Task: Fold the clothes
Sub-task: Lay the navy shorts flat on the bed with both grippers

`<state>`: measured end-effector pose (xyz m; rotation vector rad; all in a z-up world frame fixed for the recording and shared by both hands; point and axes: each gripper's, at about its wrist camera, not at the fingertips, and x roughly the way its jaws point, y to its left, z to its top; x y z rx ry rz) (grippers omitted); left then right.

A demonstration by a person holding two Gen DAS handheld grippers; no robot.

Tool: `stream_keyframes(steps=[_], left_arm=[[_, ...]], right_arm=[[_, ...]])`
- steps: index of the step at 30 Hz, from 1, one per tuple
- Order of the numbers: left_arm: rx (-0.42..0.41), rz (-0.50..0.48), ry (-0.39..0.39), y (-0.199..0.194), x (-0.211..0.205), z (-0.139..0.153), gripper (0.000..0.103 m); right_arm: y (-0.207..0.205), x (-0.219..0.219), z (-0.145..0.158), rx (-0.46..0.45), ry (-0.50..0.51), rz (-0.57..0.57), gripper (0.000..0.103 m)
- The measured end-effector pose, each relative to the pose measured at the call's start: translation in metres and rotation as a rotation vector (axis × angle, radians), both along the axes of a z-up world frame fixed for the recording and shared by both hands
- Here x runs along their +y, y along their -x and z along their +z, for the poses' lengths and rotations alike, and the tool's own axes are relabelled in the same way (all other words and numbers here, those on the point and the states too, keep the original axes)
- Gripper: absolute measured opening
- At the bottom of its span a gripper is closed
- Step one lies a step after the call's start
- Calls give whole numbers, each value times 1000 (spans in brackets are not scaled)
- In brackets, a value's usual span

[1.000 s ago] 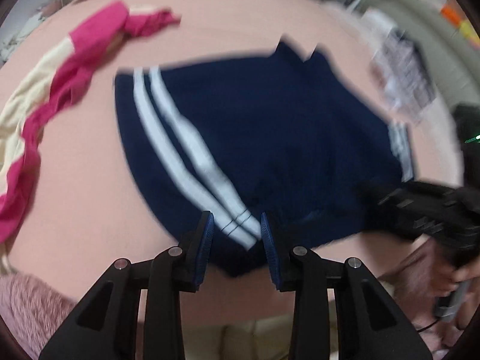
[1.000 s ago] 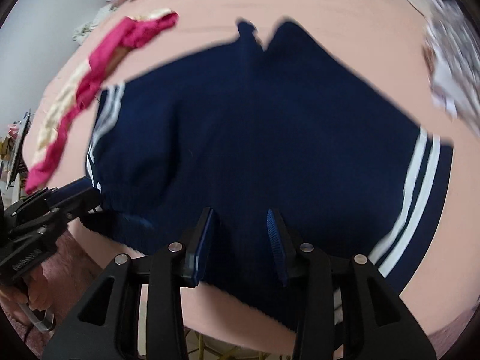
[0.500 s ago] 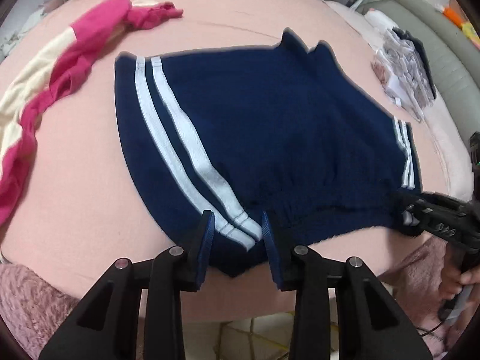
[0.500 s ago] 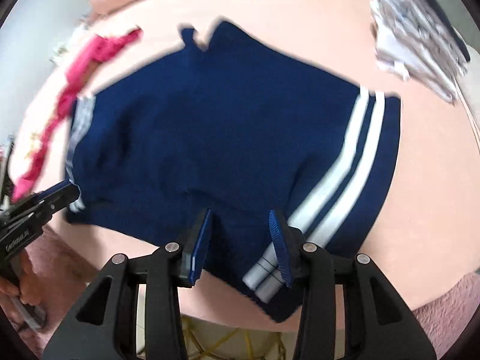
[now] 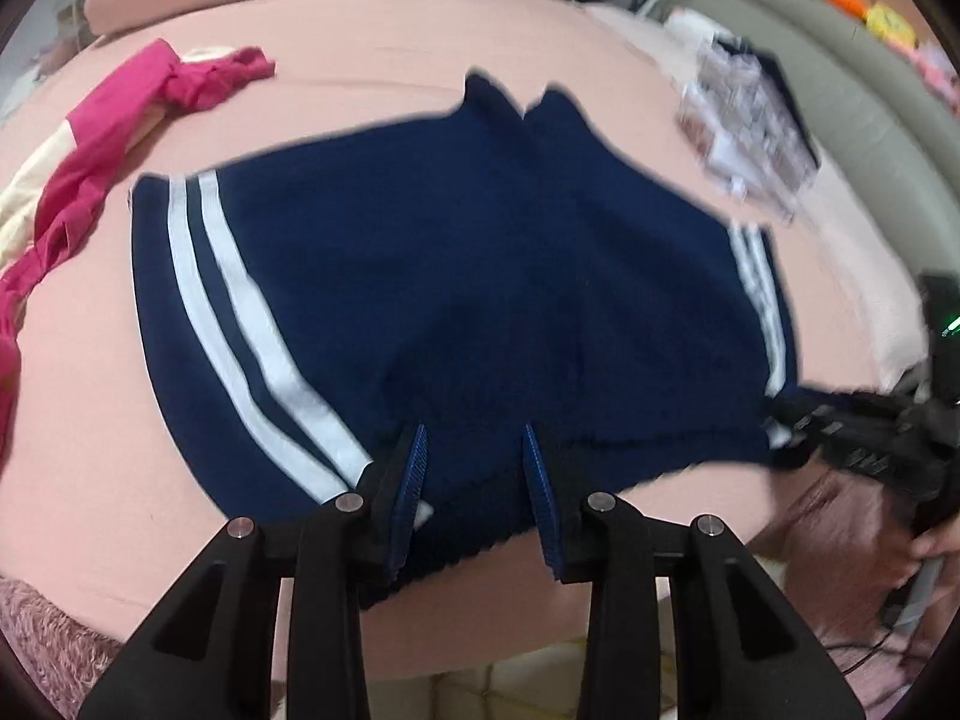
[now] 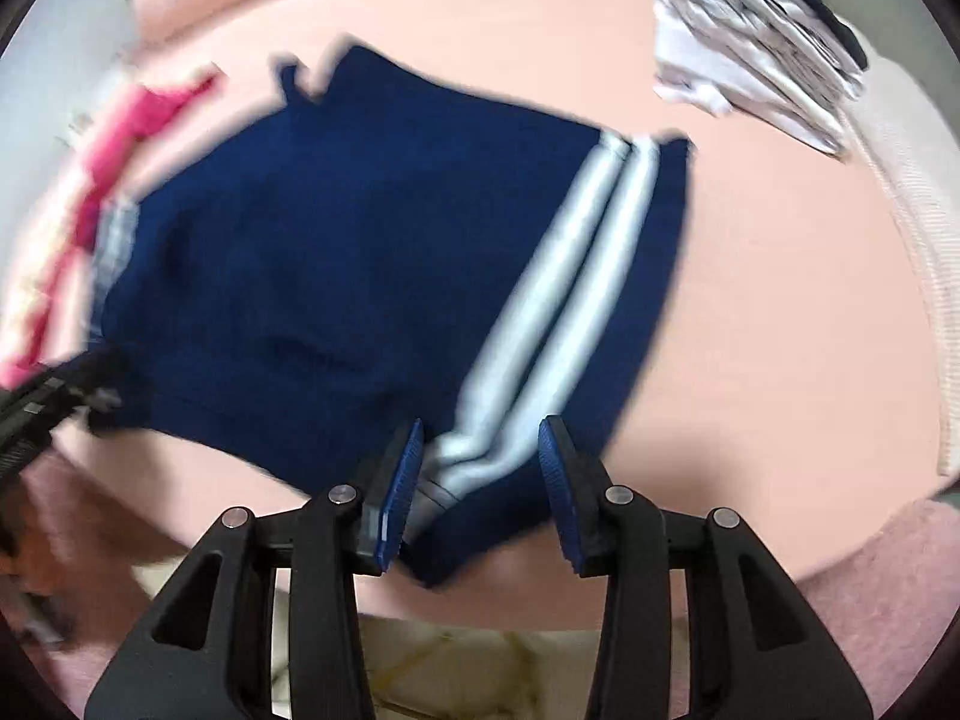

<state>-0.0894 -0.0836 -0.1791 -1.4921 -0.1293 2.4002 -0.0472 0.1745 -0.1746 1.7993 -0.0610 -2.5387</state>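
Left claw (image 5: 474, 468): black plastic arms, ridged blue pads (image 5: 414, 474), silver screws at pivots. Right claw (image 6: 480, 468): same build, blue pads (image 6: 555, 468). Bare skin of right hand (image 5: 936, 546) on handle; green light.

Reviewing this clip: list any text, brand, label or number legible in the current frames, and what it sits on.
No text reads clearly in either view.
Navy shorts: only white side stripes; a faint darker mark on the front in the right wrist view is too blurred to read.
Patterned folded garment: print too blurred to tell whether it holds letters.
Right gripper body as seen from the left wrist: small pale marks, unreadable.
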Motion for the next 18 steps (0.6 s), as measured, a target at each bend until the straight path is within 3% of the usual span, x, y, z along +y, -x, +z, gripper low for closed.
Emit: stream_keyframes(steps=[6,7,10,13,16,18], left_arm=[[14,-18,-57,-16,-10,5,35],[31,-10,-85,-20,-13,10,35],[110,35,-138,-19,-22,18,35],[87,46,-138,-8,-20,8,35],[-33,25,-38,-8,-8,-15,35],[2,19,-35,-16,-8,-8,35]], right_arm=[[-23,17,-1,-15,-182,-4,44],[-26,21,0,-15,-175,-12,45],[-31,40,9,0,-12,-72,45],[-32,51,20,30,157,-121,46],[-28,45,17,1,188,-120,46],[-31,45,12,-31,171,-137,47]])
